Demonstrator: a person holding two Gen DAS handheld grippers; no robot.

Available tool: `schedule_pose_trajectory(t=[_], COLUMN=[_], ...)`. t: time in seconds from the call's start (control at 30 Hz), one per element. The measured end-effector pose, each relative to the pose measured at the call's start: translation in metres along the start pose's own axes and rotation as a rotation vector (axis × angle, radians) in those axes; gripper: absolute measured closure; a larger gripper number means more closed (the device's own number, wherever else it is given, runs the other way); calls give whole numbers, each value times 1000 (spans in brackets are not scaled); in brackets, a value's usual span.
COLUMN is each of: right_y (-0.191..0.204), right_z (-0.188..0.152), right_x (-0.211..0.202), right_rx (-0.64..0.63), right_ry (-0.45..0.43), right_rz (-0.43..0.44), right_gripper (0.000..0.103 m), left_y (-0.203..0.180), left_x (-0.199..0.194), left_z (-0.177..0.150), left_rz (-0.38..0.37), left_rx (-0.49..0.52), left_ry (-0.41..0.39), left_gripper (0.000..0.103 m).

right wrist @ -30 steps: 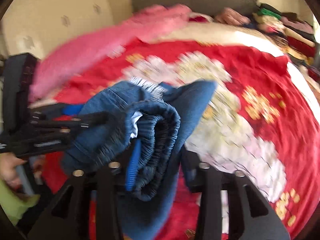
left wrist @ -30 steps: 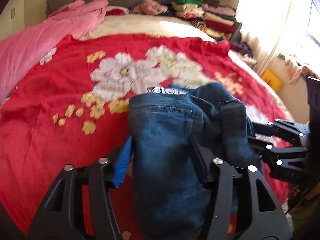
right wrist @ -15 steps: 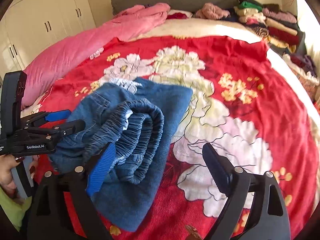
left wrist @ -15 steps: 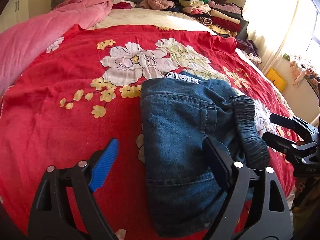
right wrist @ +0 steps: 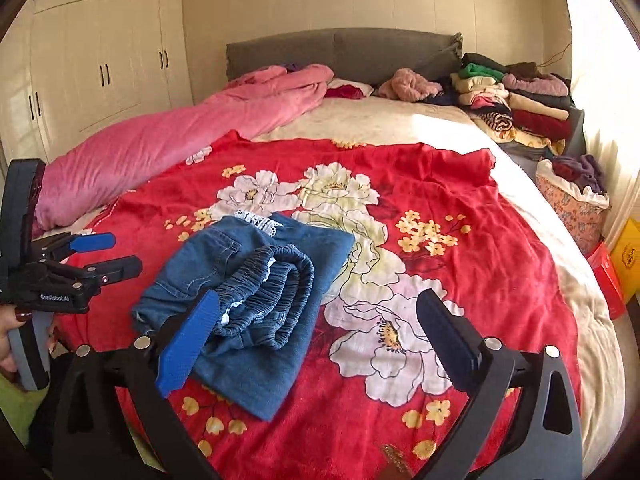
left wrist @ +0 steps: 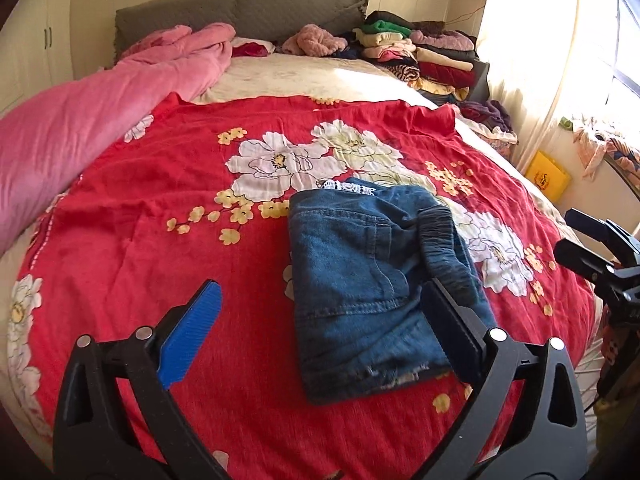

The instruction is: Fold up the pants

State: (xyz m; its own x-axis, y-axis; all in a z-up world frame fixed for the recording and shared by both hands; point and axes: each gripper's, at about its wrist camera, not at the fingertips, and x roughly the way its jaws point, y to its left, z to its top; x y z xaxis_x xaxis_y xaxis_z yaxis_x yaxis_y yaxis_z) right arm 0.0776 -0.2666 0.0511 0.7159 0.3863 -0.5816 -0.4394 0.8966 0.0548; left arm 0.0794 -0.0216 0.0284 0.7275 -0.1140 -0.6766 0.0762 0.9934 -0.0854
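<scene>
The pants (left wrist: 372,280) are blue denim, folded into a compact stack that lies on the red flowered blanket (left wrist: 160,272) near the foot of the bed. Their gathered elastic waistband (right wrist: 276,280) is doubled over on top and faces the right gripper (right wrist: 320,332); a strip of white lace (right wrist: 258,220) peeks from the far edge, and a frayed hem (left wrist: 400,376) shows along the near edge in the left wrist view.

The left gripper (left wrist: 324,324) has its jaws spread wide and still opening, free of the cloth though one black pad overlaps the stack's near corner in the picture. The right gripper's jaws are likewise wide and opening, with only blanket between them.

White lettering on the left gripper's body (right wrist: 54,298) reads "GenRobot.AI". A yellow box (left wrist: 548,174) by the window bears a mark too small to read.

A hand (right wrist: 10,336) at the picture's edge is mostly cut off. The piled clothes (right wrist: 512,96) by the headboard blur together
</scene>
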Motion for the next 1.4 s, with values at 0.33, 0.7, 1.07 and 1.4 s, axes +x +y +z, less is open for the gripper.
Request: schedule_pose_trajectory(t=[0.33, 0.7, 1.07, 1.4], right_y=[-1, 5, 11, 9], right_z=[-20, -61, -63, -58], right_x=[-34, -29, -25, -30], right_rx=[12, 35, 35, 48], right_ry=[-18, 116, 133, 117], right_rz=[-35, -25, -14, -11], right_gripper=[5, 5, 5, 5], left_y=[-4, -8, -7, -7], left_x=[-35, -30, -33, -36], left_z=[-26, -62, -64, -68], left_rz=[4, -11, -12, -7], left_rx=[-26, -29, -36, -37], left_ry=[-22, 74, 75, 86], left_gripper=[10, 10, 10, 10])
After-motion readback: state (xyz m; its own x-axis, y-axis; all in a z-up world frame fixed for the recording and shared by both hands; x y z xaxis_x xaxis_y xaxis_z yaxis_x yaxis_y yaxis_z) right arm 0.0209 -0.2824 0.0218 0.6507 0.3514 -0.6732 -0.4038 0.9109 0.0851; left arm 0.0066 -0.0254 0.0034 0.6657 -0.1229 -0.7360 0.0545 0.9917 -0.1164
